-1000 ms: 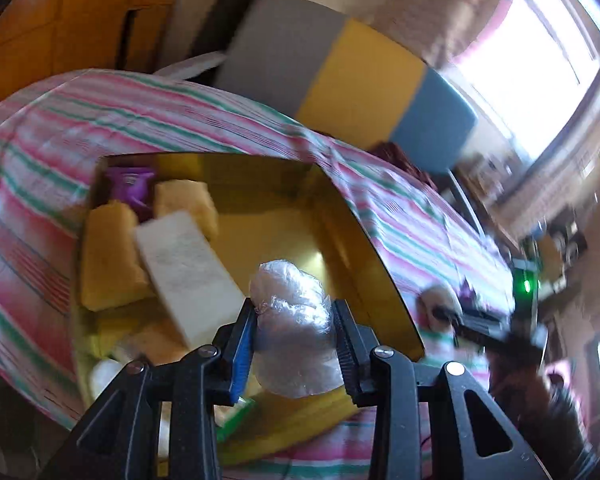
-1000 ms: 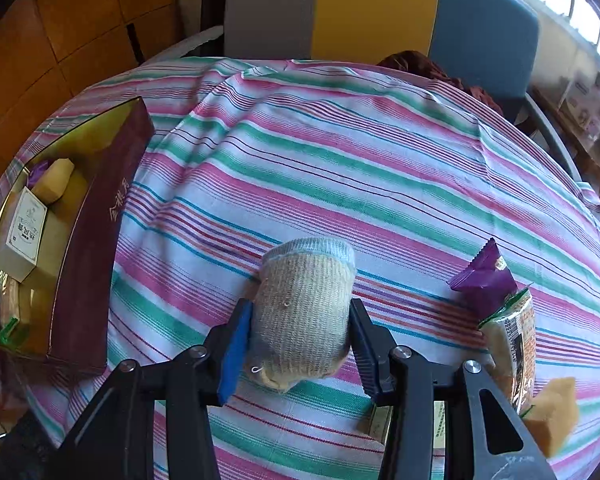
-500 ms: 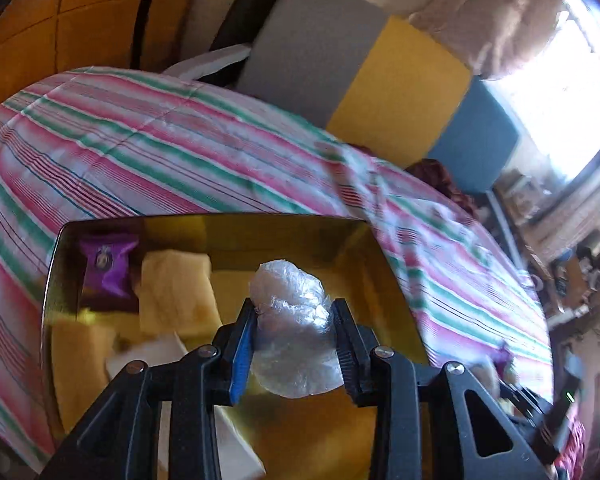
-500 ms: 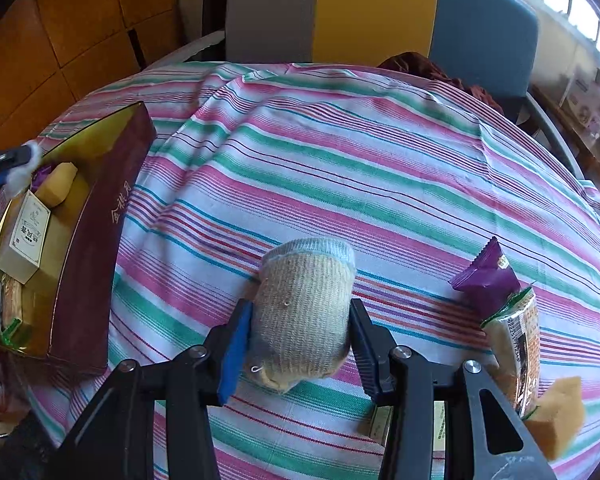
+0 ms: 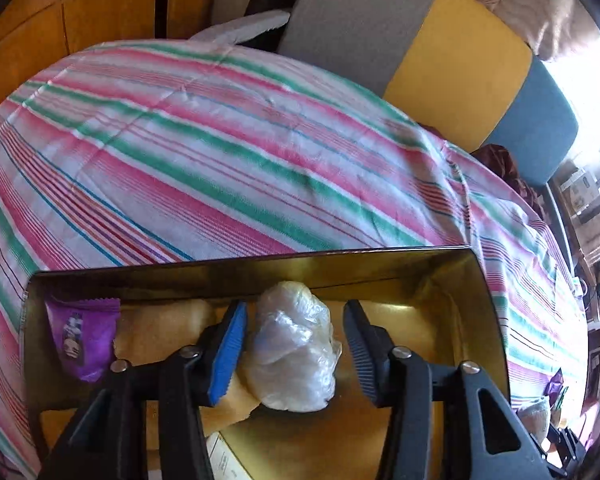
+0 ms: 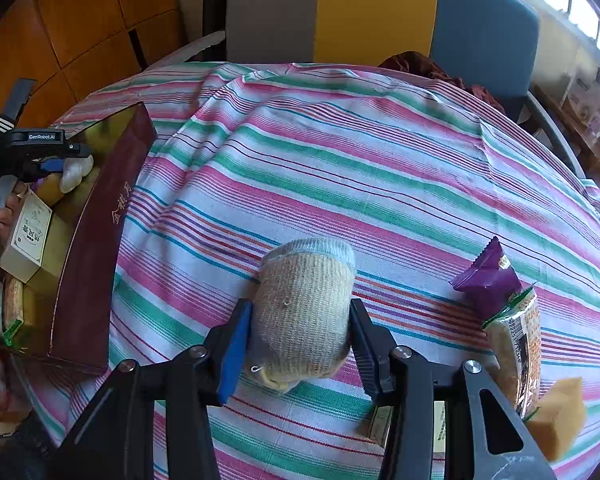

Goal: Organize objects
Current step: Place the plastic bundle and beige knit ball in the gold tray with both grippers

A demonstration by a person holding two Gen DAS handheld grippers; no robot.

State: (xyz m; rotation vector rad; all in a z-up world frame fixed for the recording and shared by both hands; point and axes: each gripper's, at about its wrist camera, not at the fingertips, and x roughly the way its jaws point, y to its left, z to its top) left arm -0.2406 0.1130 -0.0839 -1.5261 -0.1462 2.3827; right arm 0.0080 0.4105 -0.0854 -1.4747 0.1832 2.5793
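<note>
My left gripper (image 5: 295,307) is low inside the gold-lined box (image 5: 252,264), near its far wall. Its jaws are opening, and a crumpled clear plastic bag (image 5: 292,356) lies between them on the box floor with a gap at each pad. A purple packet (image 5: 82,336) and a yellow sponge (image 5: 160,332) lie to its left. The right wrist view shows that left gripper (image 6: 66,162) over the box's maroon wall (image 6: 96,248). My right gripper (image 6: 300,308) is shut on a rolled beige sock (image 6: 304,296) above the striped cloth.
A white carton (image 6: 28,236) sits in the box. On the cloth at the right lie a purple packet (image 6: 486,276), a cracker pack (image 6: 514,344) and a yellow sponge (image 6: 556,412). A grey, yellow and blue chair (image 6: 376,8) stands behind the table.
The left gripper travelled to the box's far end and sank into it, then its jaws parted from the plastic bag. The right gripper and sock have not moved.
</note>
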